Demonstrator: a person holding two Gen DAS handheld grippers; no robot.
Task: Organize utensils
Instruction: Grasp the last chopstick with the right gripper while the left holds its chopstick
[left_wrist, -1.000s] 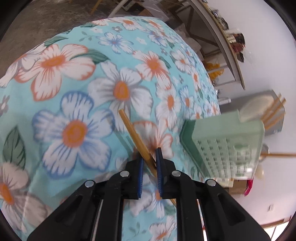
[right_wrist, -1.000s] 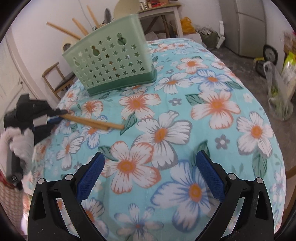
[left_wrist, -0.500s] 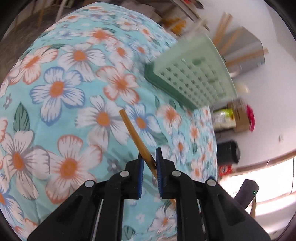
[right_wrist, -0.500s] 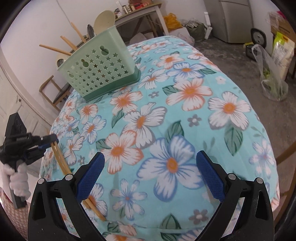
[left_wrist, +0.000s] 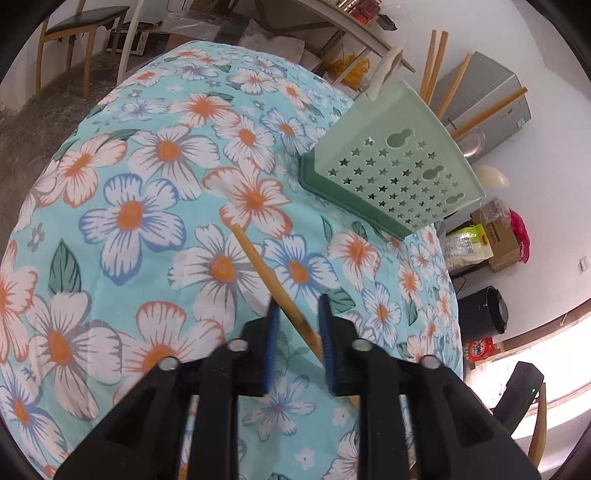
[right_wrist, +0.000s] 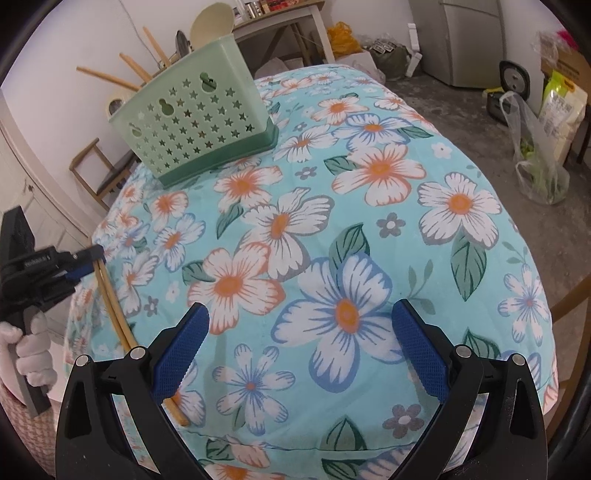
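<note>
A: Your left tool (left_wrist: 296, 325) has just been opening, and the chopsticks (left_wrist: 275, 286) sit loose between its jaws; the left pad stands clear of them, and I can't tell whether the right one still brushes them.

B: So nothing grips them?

A: That's my reading. They lie along the near edge of the table (right_wrist: 369, 221), on the flowered cloth, well apart from the green basket (right_wrist: 192, 125). Nudge them now and they could roll off the edge (the cloth curves down there).

B: And my right tool (right_wrist: 301, 349)?

A: Wide open, empty, hovering over the cloth. One end of the chopsticks runs under its left jaw, so dropping it carelessly could flick them away.

B: Anything at the basket?

A: It already holds several sticks and spoons, leaning out. Come in low and you may knock them.
</note>
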